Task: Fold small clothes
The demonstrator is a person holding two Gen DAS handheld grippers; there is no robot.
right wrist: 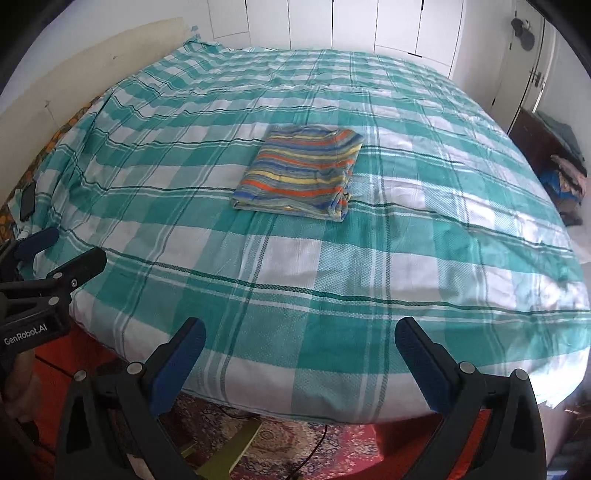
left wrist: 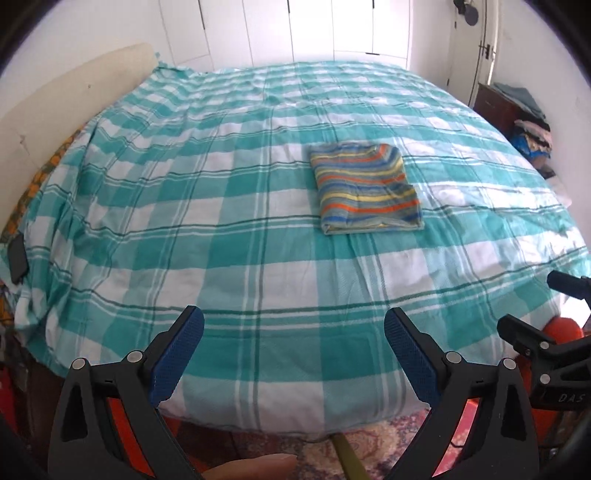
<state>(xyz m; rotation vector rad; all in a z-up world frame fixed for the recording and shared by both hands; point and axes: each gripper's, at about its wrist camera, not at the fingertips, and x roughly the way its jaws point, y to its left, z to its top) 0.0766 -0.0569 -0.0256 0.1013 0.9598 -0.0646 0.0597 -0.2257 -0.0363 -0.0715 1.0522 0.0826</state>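
Observation:
A small striped garment (left wrist: 365, 188), in blue, orange, yellow and green, lies folded into a neat rectangle on the bed's teal and white checked cover (left wrist: 221, 240). It also shows in the right wrist view (right wrist: 301, 173) on the same cover (right wrist: 406, 258). My left gripper (left wrist: 293, 325) is open and empty, held back at the bed's near edge, well short of the garment. My right gripper (right wrist: 299, 334) is open and empty, also at the near edge. Each gripper shows at the side of the other's view: the right one (left wrist: 535, 314) and the left one (right wrist: 55, 251).
White wardrobe doors (left wrist: 295, 29) stand behind the bed. A dark cabinet with piled clothes (left wrist: 528, 125) is at the right. A black phone (left wrist: 18, 258) lies at the bed's left edge. A patterned red rug (right wrist: 295, 443) covers the floor below.

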